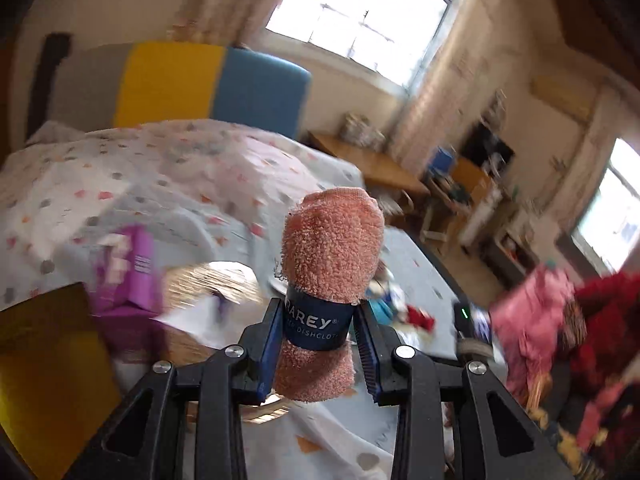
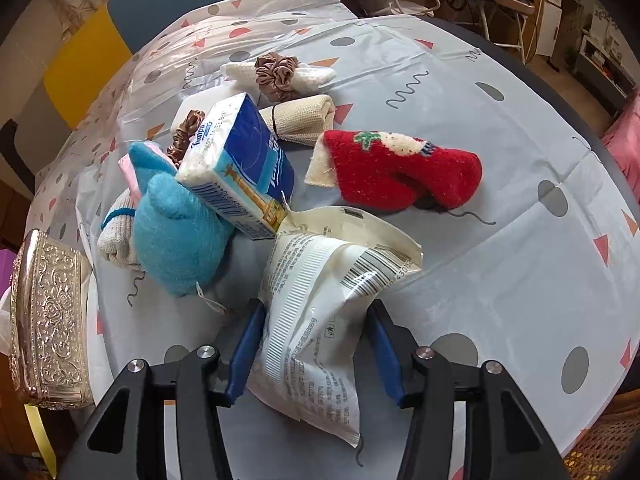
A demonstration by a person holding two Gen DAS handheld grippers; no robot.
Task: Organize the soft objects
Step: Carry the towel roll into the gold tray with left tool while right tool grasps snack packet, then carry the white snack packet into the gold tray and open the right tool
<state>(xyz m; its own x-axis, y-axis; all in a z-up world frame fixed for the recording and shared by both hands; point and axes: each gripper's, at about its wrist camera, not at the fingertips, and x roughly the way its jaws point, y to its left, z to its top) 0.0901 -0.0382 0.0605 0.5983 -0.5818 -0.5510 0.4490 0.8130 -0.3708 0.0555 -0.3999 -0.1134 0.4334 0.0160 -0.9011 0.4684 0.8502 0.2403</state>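
Observation:
My left gripper [image 1: 318, 344] is shut on a rolled pink dishcloth [image 1: 330, 240] with a dark blue paper band, held upright in the air above the table. My right gripper [image 2: 314, 344] has its jaws around a white plastic packet [image 2: 316, 320] lying on the table; the packet touches the left pad, with a small gap at the right pad. Beyond it lie a blue plush toy [image 2: 176, 236], a blue tissue pack [image 2: 240, 168], a red knitted sock [image 2: 396, 172], a beige rolled cloth [image 2: 304, 118], a white cloth with a brown scrunchie [image 2: 278, 72] and another scrunchie [image 2: 184, 136].
A gold embossed box [image 2: 48, 320] stands at the table's left edge and shows in the left wrist view [image 1: 216, 284] beside a purple box [image 1: 128, 276]. The patterned tablecloth [image 2: 500, 220] covers the table. Chairs, a wooden desk [image 1: 372, 164] and pink and red clothes [image 1: 560, 320] surround it.

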